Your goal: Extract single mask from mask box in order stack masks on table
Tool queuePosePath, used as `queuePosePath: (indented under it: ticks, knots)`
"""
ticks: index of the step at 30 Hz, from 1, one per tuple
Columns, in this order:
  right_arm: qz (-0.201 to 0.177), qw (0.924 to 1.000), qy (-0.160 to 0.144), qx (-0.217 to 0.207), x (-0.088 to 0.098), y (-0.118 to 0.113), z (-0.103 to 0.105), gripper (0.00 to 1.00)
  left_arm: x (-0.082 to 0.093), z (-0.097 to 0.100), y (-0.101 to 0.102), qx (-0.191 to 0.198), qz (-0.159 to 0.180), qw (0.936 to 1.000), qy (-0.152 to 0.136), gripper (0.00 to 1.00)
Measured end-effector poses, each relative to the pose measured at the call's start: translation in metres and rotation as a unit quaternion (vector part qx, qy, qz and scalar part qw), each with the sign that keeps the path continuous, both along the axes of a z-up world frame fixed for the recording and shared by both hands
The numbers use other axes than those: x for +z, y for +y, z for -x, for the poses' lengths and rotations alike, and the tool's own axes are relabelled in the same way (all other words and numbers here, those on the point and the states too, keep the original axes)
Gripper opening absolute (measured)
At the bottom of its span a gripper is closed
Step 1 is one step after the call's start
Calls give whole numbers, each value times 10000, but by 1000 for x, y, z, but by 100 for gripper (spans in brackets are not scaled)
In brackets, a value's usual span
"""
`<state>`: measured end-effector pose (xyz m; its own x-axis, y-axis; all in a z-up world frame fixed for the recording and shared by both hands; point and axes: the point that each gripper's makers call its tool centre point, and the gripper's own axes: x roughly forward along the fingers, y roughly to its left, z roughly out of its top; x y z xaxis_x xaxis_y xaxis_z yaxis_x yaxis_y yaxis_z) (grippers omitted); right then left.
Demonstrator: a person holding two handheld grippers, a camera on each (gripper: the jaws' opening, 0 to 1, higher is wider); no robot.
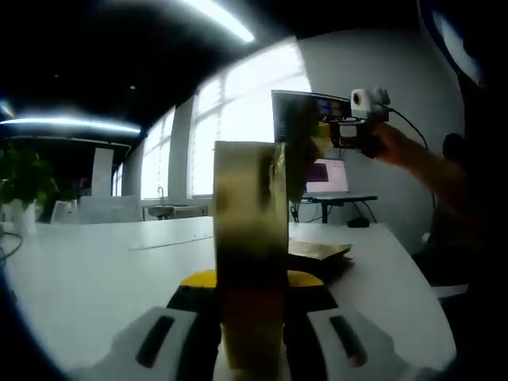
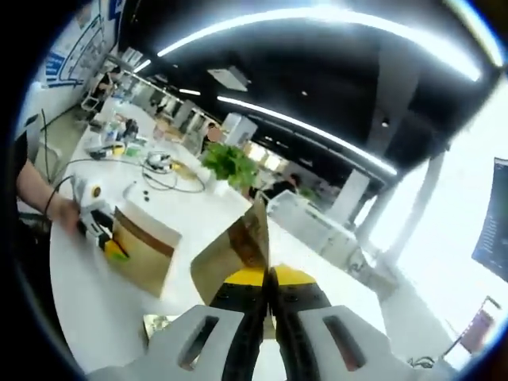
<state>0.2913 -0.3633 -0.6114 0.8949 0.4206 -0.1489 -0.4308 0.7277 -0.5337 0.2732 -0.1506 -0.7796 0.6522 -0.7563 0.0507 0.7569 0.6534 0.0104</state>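
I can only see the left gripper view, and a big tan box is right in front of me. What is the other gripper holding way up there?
Observer: In the right gripper view, the right gripper is pinched shut on one flat tan packet, lifted above the white table.
Child: Can you see my gripper from there?
Observer: Yes. The left gripper clamps one end of the box, and a hand is wrapped around it.
Child: Is there anything behind my box?
Observer: Farther along the table there are loose cables, in front of a leafy green plant.
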Motion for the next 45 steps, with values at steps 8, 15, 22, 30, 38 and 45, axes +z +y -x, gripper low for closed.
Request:
queuePosePath:
  ticks: [8, 15, 22, 30, 38, 45]
  knots:
    - [573, 9978, 110, -320, -19, -7, -11, 0, 0, 0, 0, -2, 1, 10000, 0, 31]
    - [1027, 9927, 163, -618, -34, -16, -22, 0, 0, 0, 0, -2, 2, 10000, 1, 31]
    - [1496, 9855, 159, -784, -50, -22, -33, 0, 0, 0, 0, 1, 5, 10000, 2, 31]
    - [1632, 9840, 265, -661, -73, -17, -35, 0, 0, 0, 0, 2, 11, 10000, 5, 31]
    - [1614, 9850, 382, -474, -82, -3, -17, 0, 0, 0, 0, -1, 14, 10000, 6, 31]
    - [1813, 9822, 377, -305, -97, 12, -1, 0, 0, 0, 0, 3, 13, 10000, 7, 31]
